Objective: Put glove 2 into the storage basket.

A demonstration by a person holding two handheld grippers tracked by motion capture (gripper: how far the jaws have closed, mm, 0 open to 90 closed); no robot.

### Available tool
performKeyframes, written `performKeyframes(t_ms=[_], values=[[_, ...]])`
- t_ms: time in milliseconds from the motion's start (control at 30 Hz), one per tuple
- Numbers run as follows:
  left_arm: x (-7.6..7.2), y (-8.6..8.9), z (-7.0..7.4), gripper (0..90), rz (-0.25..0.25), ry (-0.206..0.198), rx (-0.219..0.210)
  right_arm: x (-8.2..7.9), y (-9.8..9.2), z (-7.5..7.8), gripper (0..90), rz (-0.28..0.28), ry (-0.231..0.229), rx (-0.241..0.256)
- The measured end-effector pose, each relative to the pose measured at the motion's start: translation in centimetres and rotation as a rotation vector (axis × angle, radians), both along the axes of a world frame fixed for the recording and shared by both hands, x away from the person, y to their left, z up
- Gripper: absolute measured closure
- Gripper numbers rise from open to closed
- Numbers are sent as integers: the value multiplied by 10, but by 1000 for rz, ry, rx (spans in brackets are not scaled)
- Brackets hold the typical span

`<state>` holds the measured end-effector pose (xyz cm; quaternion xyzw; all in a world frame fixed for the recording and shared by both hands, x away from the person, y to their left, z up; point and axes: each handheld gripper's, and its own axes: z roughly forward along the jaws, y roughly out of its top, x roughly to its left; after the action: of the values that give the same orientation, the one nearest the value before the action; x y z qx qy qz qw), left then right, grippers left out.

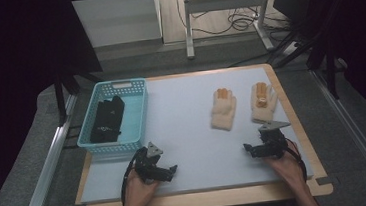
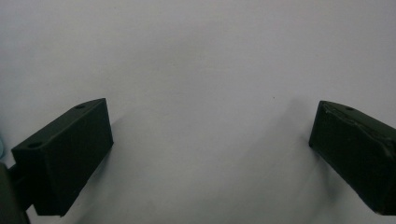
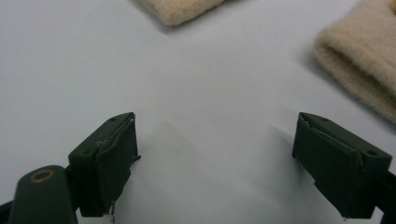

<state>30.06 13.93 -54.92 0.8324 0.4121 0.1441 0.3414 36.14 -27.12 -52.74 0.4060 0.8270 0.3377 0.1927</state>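
The high view looks forward and down from above the person's side, taking in the whole table (image 1: 193, 127). Each gripper view sits low and close, looking along its fingers (image 2: 65, 158) at the table surface. The right gripper view shares the gloves (image 3: 364, 65) with the high view.

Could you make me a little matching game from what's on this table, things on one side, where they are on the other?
Things:
1. black gloves
2. beige gloves
3. left gripper
4. basket

Places or states:
A. flat on the mat, far right part
B. inside the basket
C. jaws open above bare mat, near edge
D. at the table's left edge

Pairs: 1-B, 2-A, 3-C, 4-D
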Motion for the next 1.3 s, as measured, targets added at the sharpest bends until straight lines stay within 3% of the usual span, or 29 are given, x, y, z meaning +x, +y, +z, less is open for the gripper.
performKeyframes(t_ms=[200,433,600,767,867,1133,1200,1300], values=[[0,0,0,0,0,-1,1,17,7,23,135,3,-12,68],[0,0,0,0,1,-2,0,57,29,41,208,40,0,76],[0,0,0,0,1,-1,-1,85,44,39,253,37,10,57],[0,0,0,0,0,-1,-1,109,59,38,245,26,-7,50],[0,0,0,0,0,-1,-1,123,71,35,222,21,-21,18],[0,0,0,1,-1,-2,-1,154,99,6,136,29,27,-46],[0,0,0,0,0,-4,-2,157,100,4,195,32,44,-38],[0,0,0,0,0,-4,-2,153,101,6,440,60,30,-41]])
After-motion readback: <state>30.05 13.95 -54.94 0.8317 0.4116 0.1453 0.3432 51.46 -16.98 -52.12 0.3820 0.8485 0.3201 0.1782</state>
